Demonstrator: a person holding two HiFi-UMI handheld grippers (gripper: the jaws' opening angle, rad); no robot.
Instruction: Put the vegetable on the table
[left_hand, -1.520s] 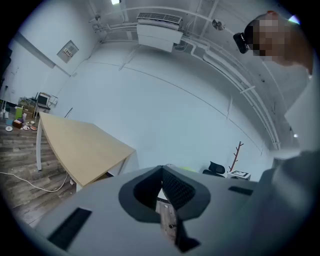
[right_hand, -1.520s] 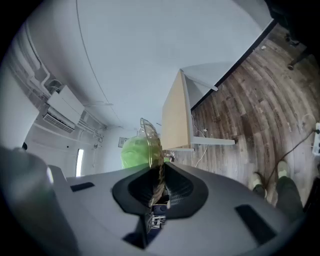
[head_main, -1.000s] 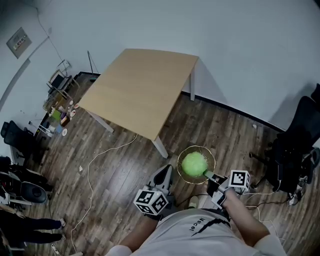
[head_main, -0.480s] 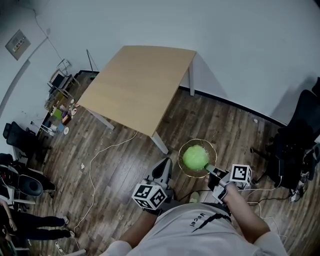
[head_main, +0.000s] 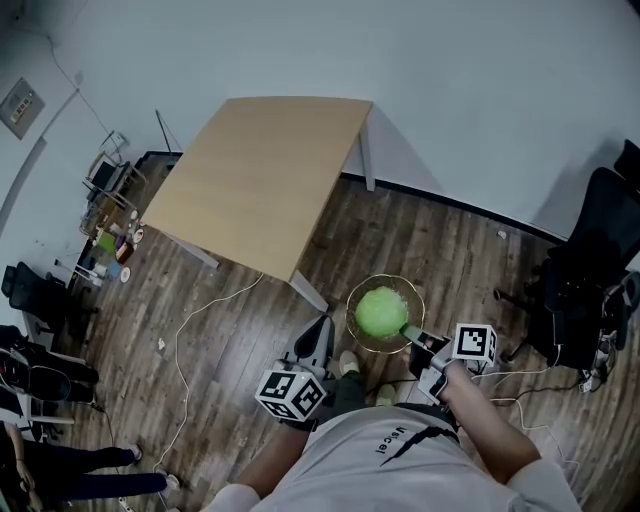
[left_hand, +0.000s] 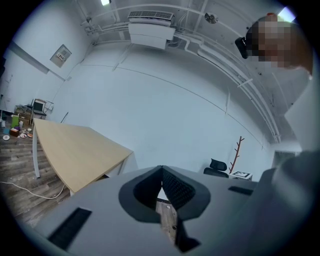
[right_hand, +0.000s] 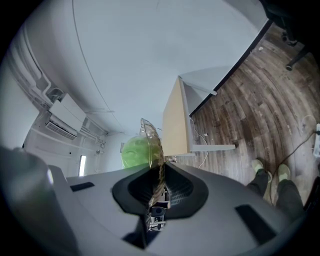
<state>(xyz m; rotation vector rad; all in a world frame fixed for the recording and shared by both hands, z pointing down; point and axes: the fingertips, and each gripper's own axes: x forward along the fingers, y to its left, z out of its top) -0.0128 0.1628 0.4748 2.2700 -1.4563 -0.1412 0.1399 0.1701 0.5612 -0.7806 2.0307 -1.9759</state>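
1. The right tool pinches the rim of a clear bowl. In the right gripper view both jaws are pressed on that rim, which runs edge-on between them.
2. The vegetable, green and round, sits inside the bowl. In the right gripper view it shows to the left of the rim.
3. The bowl is held in the air over the wooden floor. It is near the closest corner of the tabletop but not above it.
4. The left tool has its jaws pressed together. In the left gripper view the tips meet with nothing between them.
5. The left tool sits to the left of the bowl and apart from it, in front of the person's body.
6. A white cable lies on the floor left of the tools.
7. A black chair stands at the right.
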